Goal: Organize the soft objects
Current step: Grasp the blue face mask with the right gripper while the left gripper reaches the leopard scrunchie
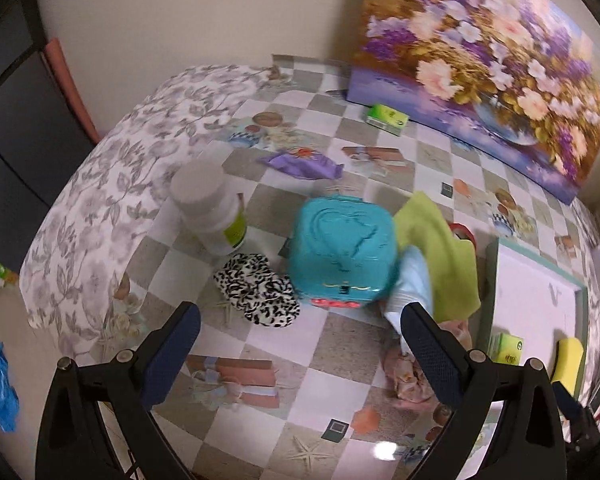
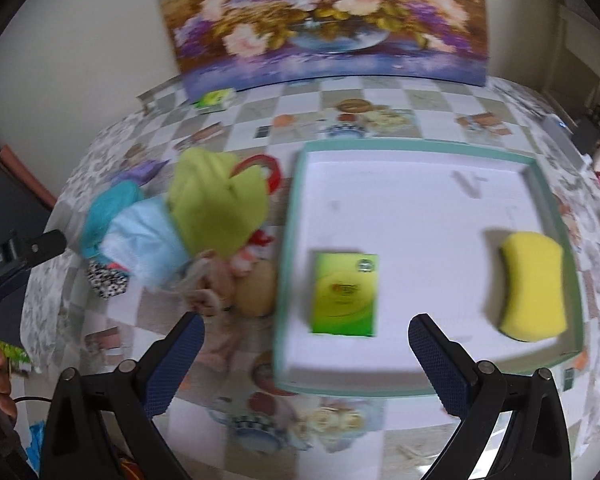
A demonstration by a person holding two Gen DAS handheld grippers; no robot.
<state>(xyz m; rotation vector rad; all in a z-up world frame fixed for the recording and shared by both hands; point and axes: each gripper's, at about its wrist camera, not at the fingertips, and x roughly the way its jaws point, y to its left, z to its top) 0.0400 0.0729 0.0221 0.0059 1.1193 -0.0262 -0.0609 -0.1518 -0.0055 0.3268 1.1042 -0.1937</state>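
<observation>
soft objects (image 1: 440, 256) heaped on the table, left gripper (image 1: 300, 328) and right gripper (image 2: 306, 340) both wide apart, empty

Glossy plastic tablecloth (image 1: 332, 380), spongy yellow sponge (image 2: 534, 286), fuzzy green cloth (image 2: 220, 208)

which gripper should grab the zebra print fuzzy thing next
Left. The left gripper is open, with the black-and-white zebra-print fuzzy item just ahead between its fingers. The right gripper is open over the white tray with a teal rim, and the item sits far to its left.
</observation>
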